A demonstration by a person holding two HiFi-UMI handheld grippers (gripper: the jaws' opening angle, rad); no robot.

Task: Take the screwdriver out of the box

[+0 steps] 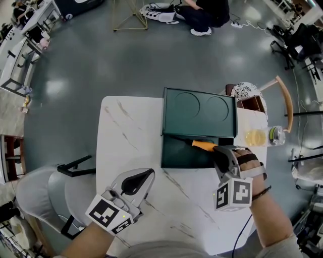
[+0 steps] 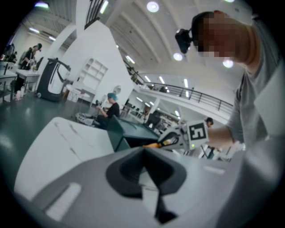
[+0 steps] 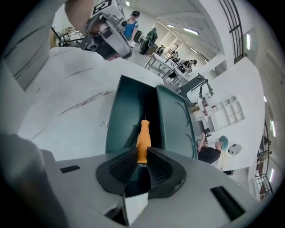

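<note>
1. Site type: a large open-plan lab or workshop hall.
2. Floor [image 1: 126, 60]: polished grey, wide and continuous.
3. Ceiling: high and white, fitted with round recessed lights [image 2: 152, 6]. A railed upper gallery [image 2: 196, 94] runs along one wall.
4. Furnishing: workbenches [image 1: 22, 55] line the edges, and people [image 2: 31, 55] stand at them.

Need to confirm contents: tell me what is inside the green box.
Only the orange screwdriver shows, clamped in the right tongs. Those tongs and the hand cover the right end of the green box.
</note>
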